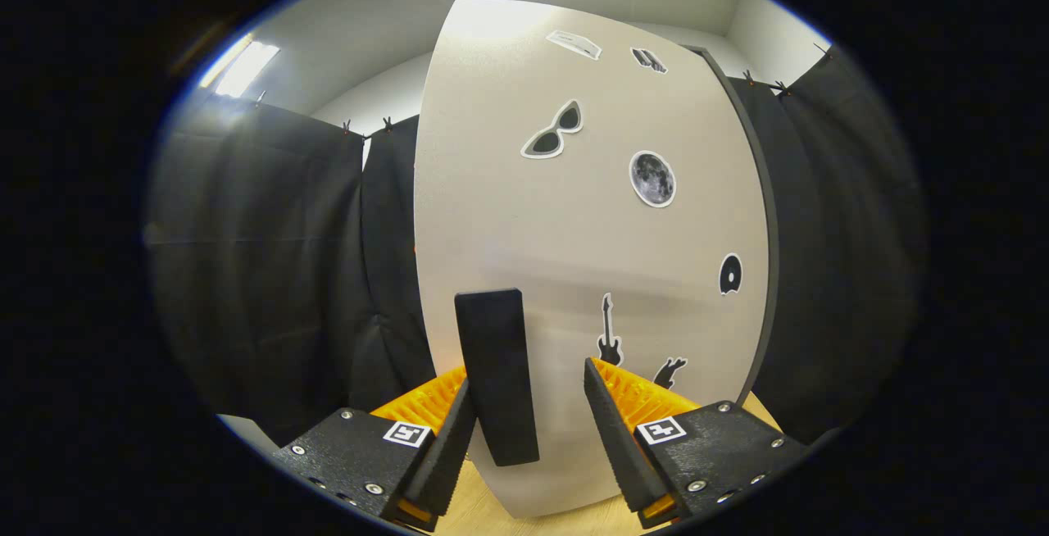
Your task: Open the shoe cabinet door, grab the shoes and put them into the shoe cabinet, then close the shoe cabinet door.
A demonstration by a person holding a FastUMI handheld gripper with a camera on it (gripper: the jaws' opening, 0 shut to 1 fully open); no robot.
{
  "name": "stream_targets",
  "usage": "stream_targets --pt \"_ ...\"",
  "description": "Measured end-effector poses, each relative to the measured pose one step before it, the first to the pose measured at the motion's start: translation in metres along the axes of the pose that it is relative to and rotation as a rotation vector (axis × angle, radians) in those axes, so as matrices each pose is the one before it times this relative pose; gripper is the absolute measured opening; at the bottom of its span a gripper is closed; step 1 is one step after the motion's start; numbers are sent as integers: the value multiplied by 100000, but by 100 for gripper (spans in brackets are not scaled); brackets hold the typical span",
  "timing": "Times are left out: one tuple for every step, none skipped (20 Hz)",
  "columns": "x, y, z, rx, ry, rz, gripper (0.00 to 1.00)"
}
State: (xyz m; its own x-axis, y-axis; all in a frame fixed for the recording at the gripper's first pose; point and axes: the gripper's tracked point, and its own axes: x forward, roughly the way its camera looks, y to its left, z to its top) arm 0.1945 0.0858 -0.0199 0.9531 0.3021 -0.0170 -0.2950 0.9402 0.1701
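The shoe cabinet door (590, 233) is a pale panel with several stickers, standing right in front of me. Its black upright handle (496, 372) is on the door's lower left part. My gripper (528, 372) is open, with the handle between its fingers: the left finger (455, 429) lies against the handle's side, while the right finger (610, 421) stands a gap away from it. A dark strip (758, 192) runs along the door's right edge. I cannot tell whether the door is ajar.
Black cloth walls (270, 257) hang on both sides of the cabinet. A light wooden surface (492, 511) lies under the fingers at the door's foot. Ceiling lights (246, 69) glow above.
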Motion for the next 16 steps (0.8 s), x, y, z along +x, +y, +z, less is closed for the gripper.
stream_targets --pt "289 328 24 -494 -377 -627 77" --pt "336 353 146 -1023 128 -412 77" --pt "218 376 119 -1067 -32 -550 77" --pt "385 202 135 -558 -73 -611 77" --pt "239 202 -69 -662 363 -319 77" --pt "290 228 106 -549 112 -84 77" --pt "432 36 -101 276 835 -83 77" --pt "422 -37 23 697 448 100 77" --pt "627 -34 -198 930 730 311 77" --pt "532 -58 -177 1640 797 386 77" --pt "504 -21 -97 554 493 329 77" --pt "479 -78 73 148 -305 -43 77" --pt "296 247 -67 151 442 364 78" --pt "420 112 64 242 137 270 78" --pt "394 19 -42 -645 488 -733 78" --pt "277 91 91 -1495 -96 -1187 78"
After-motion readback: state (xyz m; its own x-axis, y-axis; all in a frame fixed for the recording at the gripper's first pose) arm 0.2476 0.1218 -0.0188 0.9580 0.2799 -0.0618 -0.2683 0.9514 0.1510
